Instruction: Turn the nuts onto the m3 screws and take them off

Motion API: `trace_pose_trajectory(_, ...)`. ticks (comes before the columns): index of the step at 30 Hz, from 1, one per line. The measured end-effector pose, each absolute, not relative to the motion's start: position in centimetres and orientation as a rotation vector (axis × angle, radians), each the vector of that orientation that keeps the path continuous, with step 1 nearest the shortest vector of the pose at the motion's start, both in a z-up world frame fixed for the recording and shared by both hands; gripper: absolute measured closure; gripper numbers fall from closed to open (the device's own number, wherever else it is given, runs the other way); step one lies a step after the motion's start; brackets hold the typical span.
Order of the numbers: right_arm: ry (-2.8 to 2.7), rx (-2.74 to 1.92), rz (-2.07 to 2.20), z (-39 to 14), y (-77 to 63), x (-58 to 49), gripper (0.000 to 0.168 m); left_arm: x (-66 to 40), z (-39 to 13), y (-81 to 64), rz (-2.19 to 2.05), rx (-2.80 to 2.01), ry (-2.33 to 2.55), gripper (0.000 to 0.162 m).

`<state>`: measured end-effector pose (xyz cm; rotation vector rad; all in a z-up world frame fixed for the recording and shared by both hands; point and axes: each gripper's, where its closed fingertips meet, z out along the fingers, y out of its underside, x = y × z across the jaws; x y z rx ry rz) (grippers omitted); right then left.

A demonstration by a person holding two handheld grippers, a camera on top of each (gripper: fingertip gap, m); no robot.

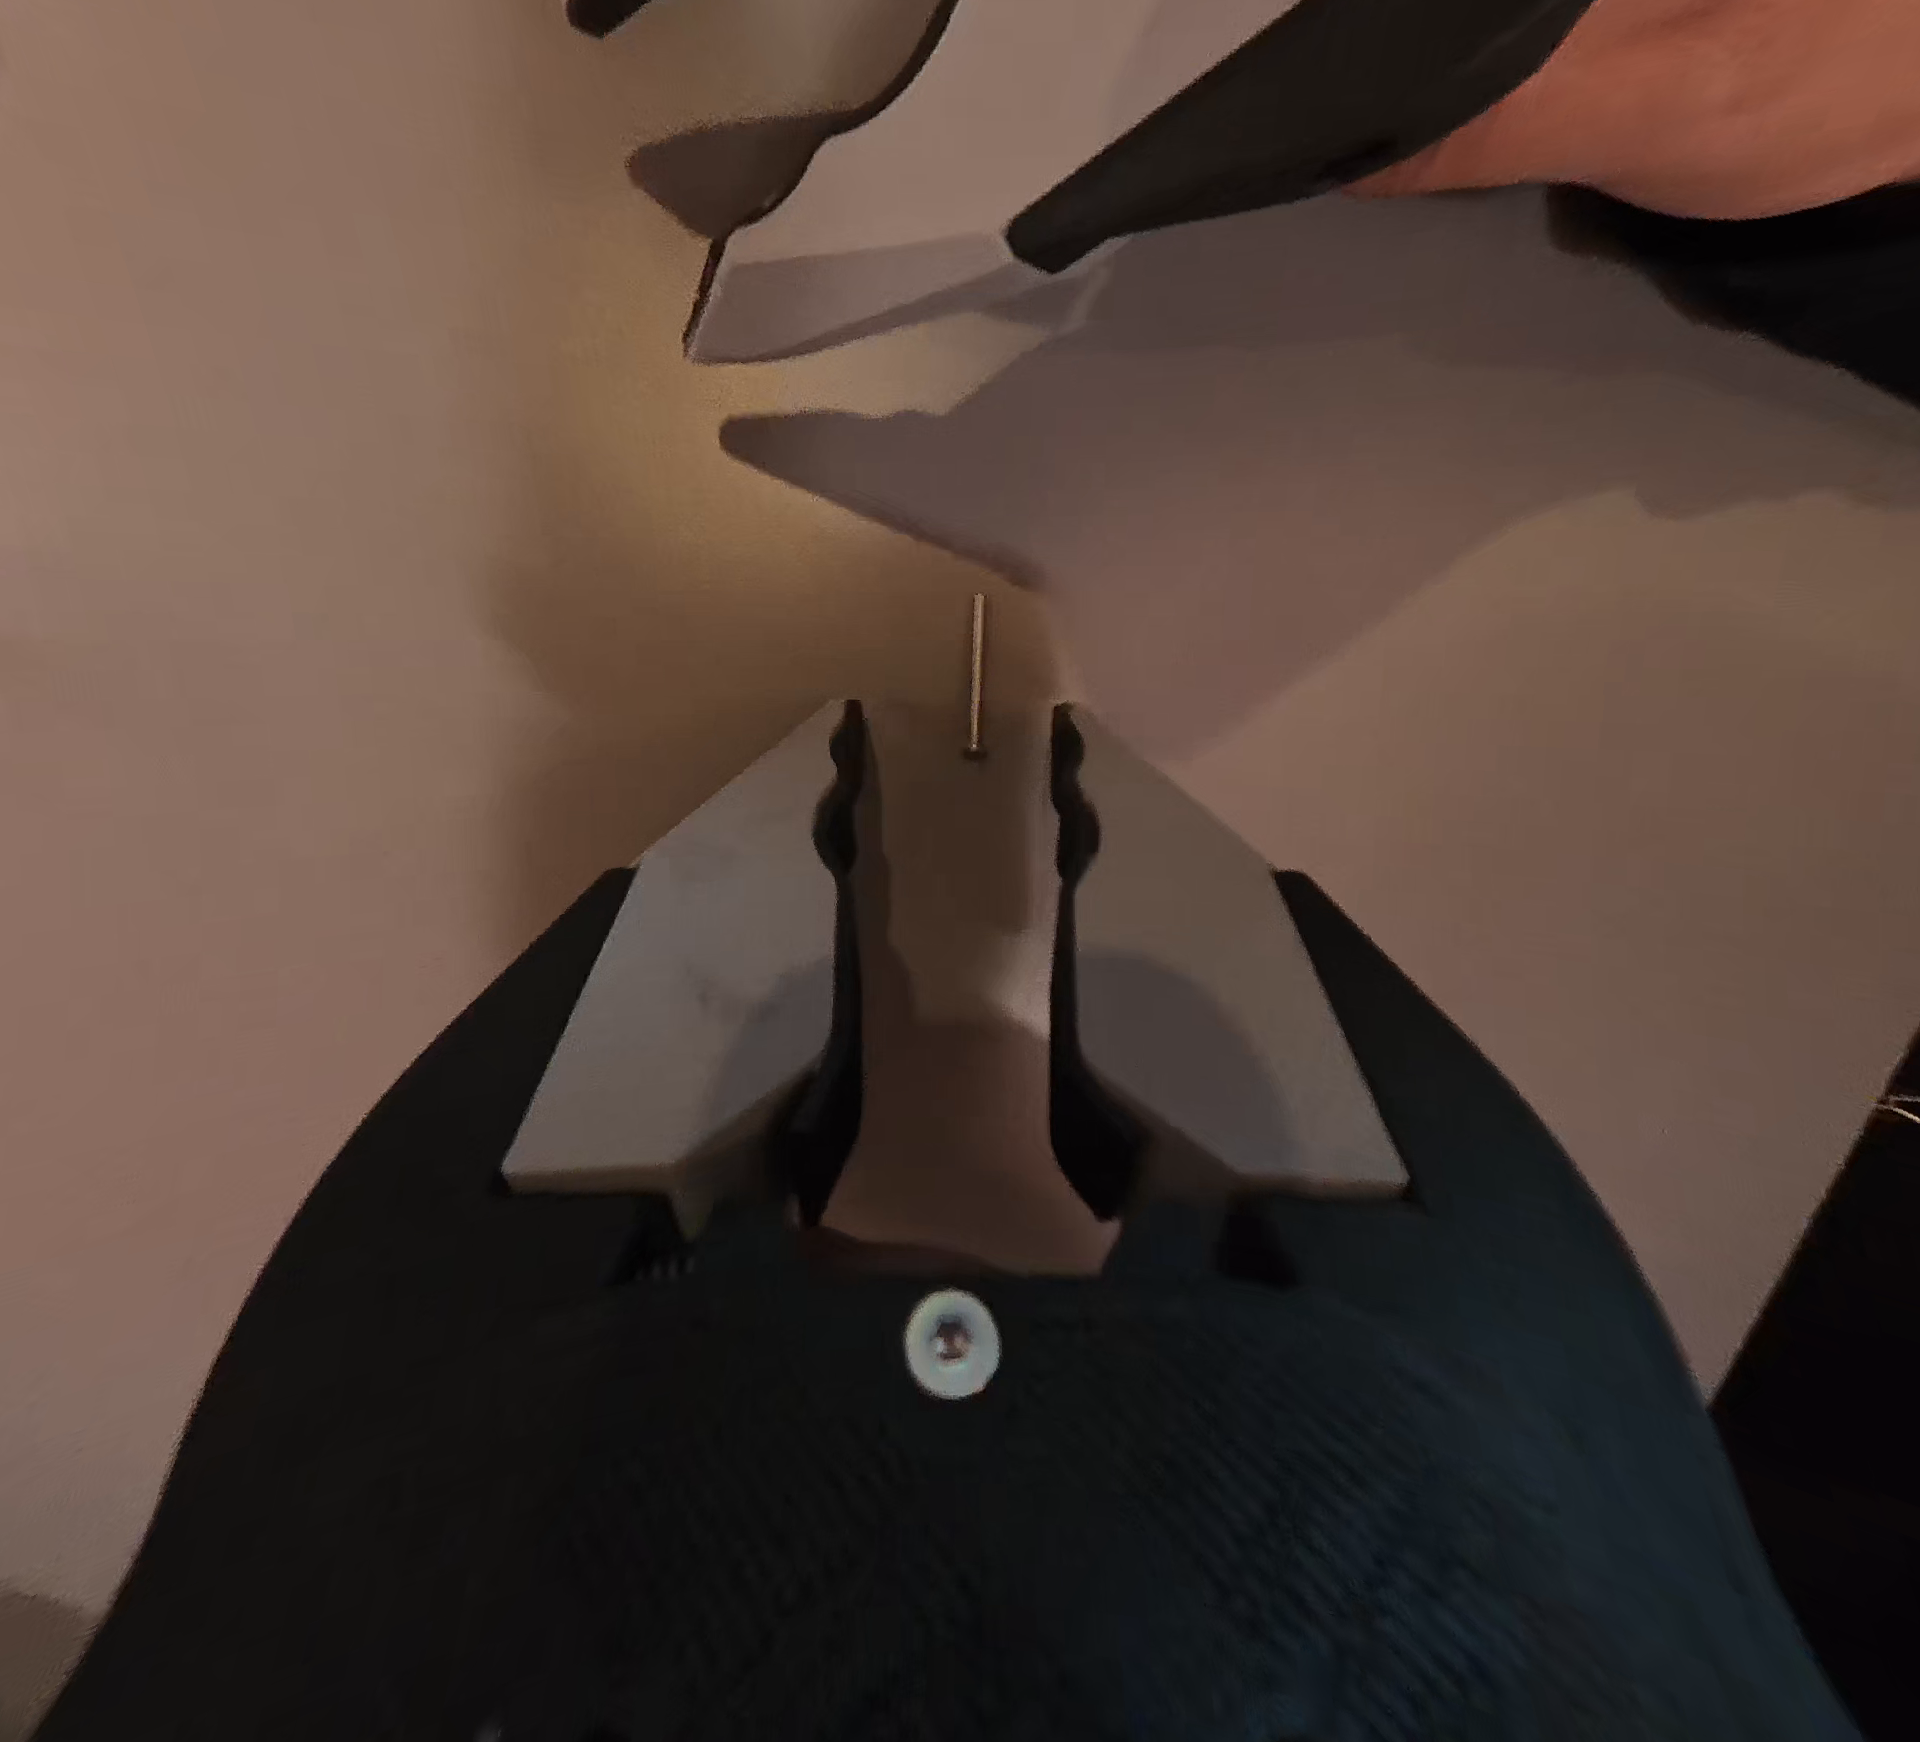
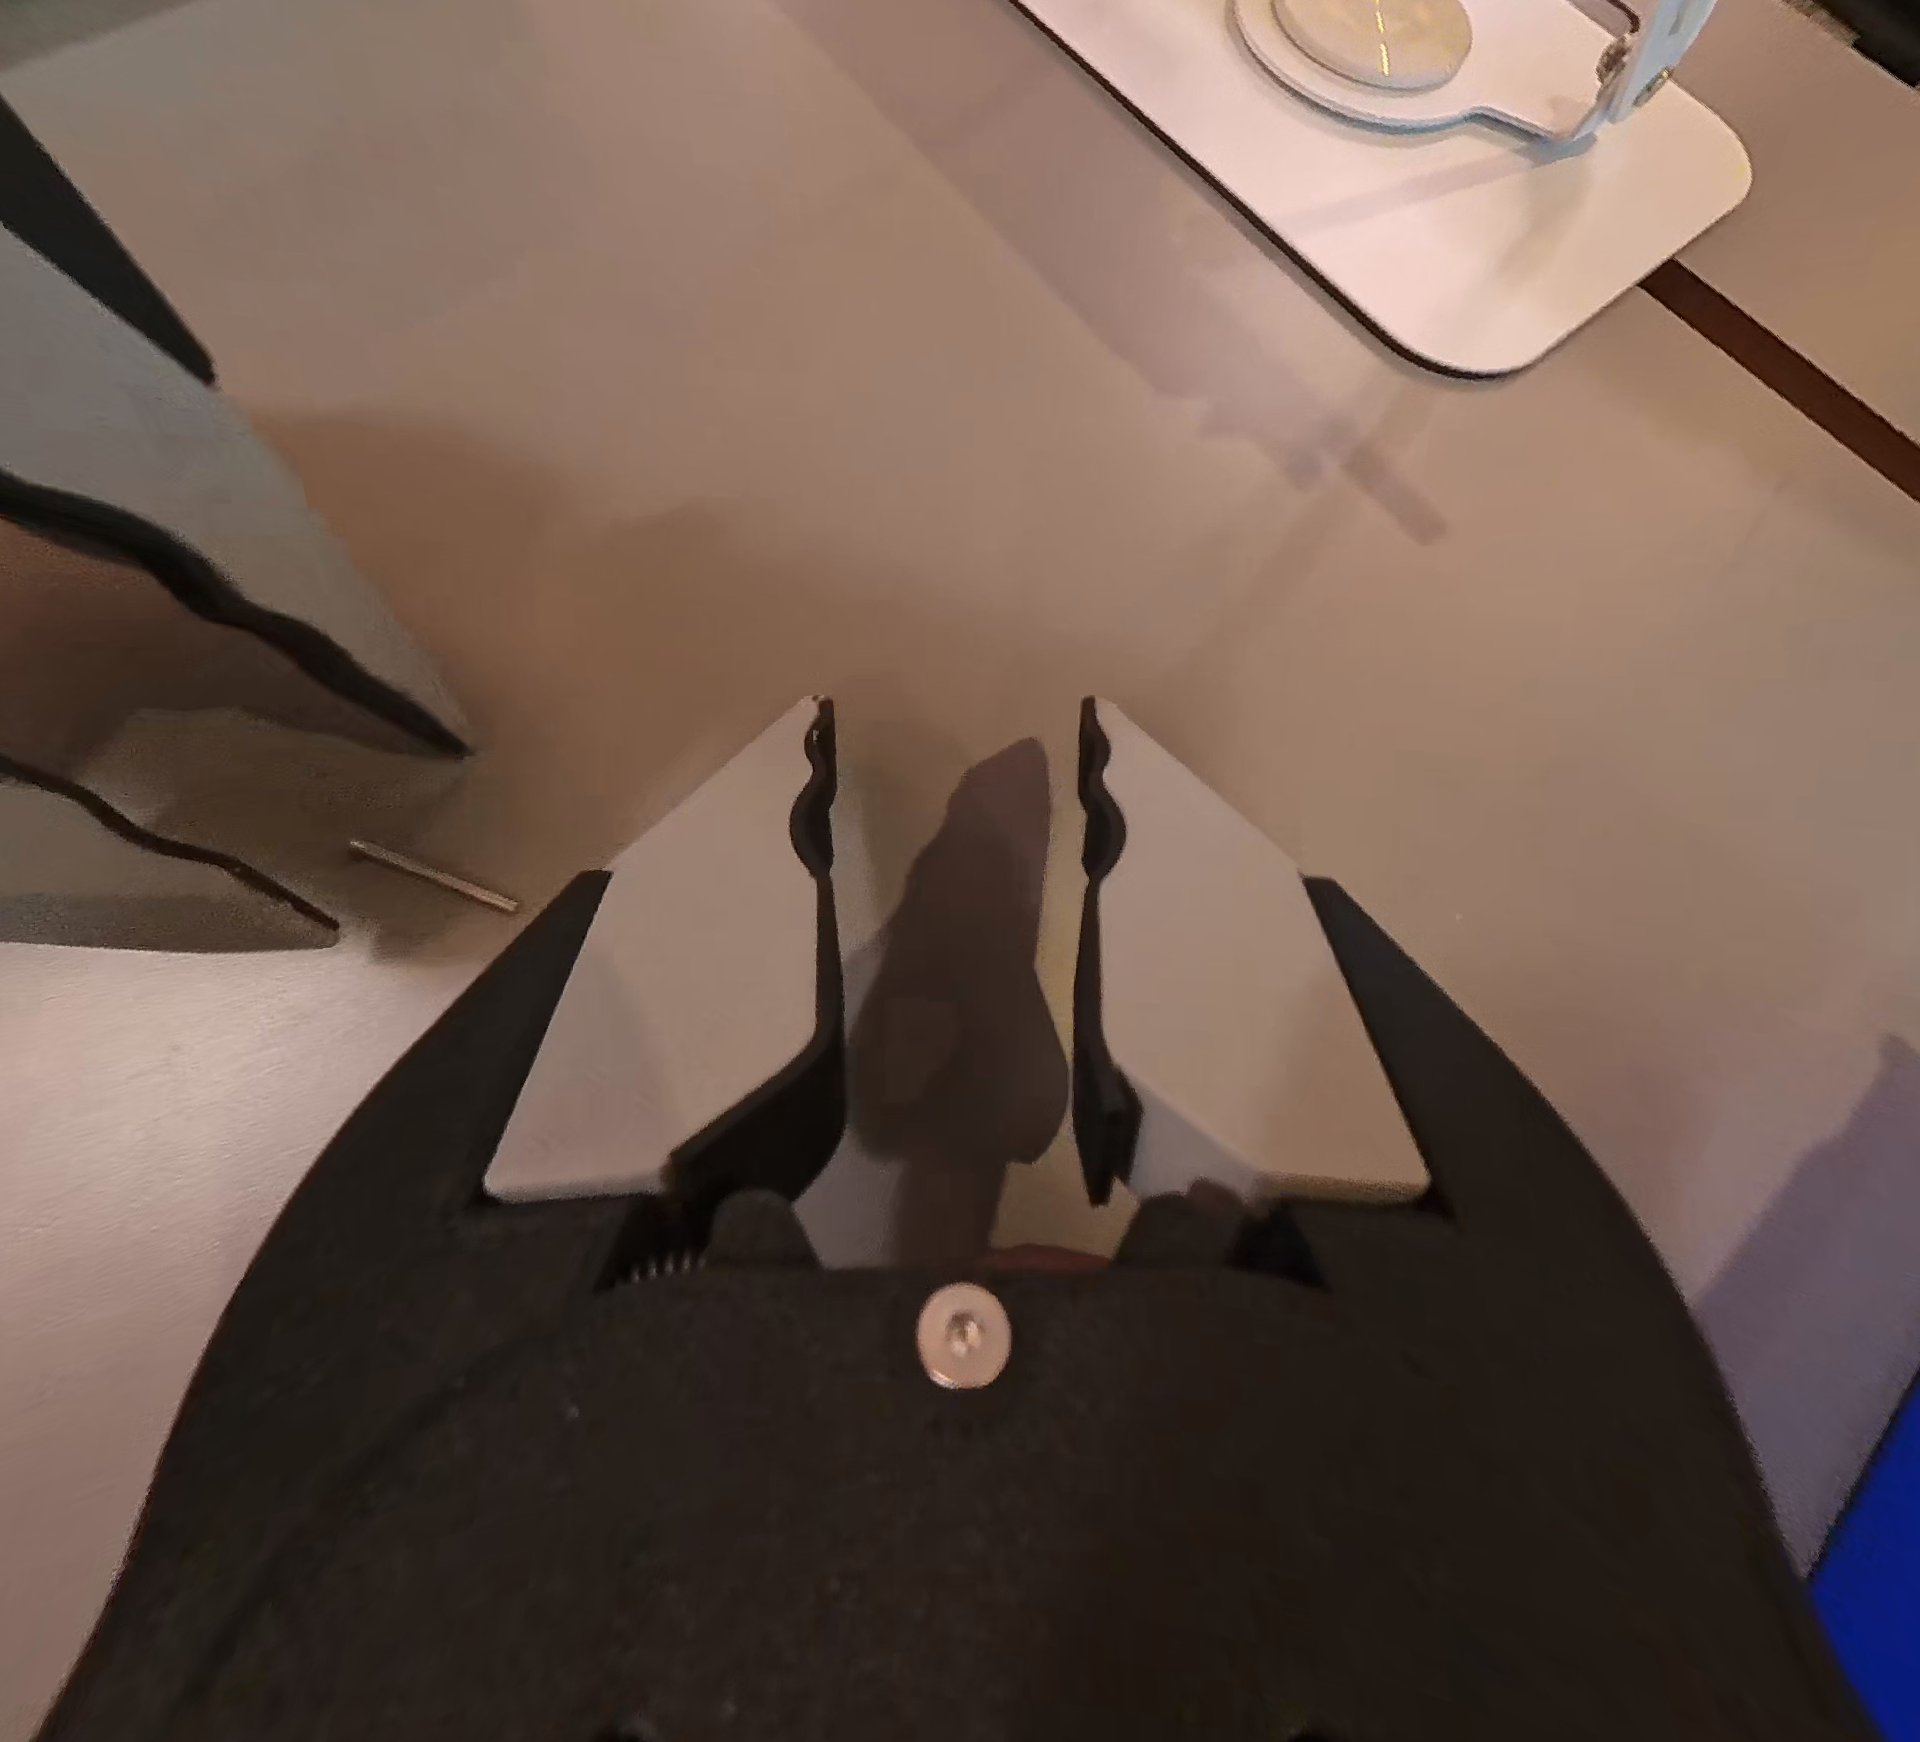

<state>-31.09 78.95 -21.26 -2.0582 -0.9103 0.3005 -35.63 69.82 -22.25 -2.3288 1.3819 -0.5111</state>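
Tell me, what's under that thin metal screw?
Just the plain tabletop. The screw lies flat on it, loose, just ahead of the open left tongs. No nut shows on it or near it. Nothing hides under it that I can see.

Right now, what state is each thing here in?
Left tool: open, empty, just short of the screw.
Right tool: open, empty.
Screw: lying flat on the table, bare, no nut seen on it.
White stand: resting on the table, far from both tools.
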Motion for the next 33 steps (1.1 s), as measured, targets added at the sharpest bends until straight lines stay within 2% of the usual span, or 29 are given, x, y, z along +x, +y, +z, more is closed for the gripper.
trace_pose_trajectory(4,-0.971,-2.001,0.445,-20.2,77.2,-33.3,0.123,-36.4,-21.1,69.5,-0.525,-2.305,1.343,0.125)
trace_pose_trajectory(6,-1.042,-1.965,0.618,-19.8,75.2,-35.3,0.13,-37.3,-20.5,69.5,-0.522,-2.294,1.307,0.125)
trace_pose_trajectory(8,-1.109,-1.927,0.789,-19.3,73.2,-36.9,0.144,-38.4,-19.9,69.3,-0.521,-2.284,1.268,0.125)
trace_pose_trajectory(11,-1.146,-1.931,0.904,-19.5,72.1,-37.5,0.145,-40.3,-19.4,68.8,-0.526,-2.28,1.208,0.125)
trace_pose_trajectory(19,-1.358,-1.999,0.72,-22.7,71.2,-37.2,0.168,-43.3,-19.9,66.4,-0.533,-2.264,1.108,0.126)
trace_pose_trajectory(33,-1.348,-2.011,0.753,-22.6,71.2,-37.2,0.167,-44.2,-20.4,63.5,-0.527,-2.163,1.092,0.125)
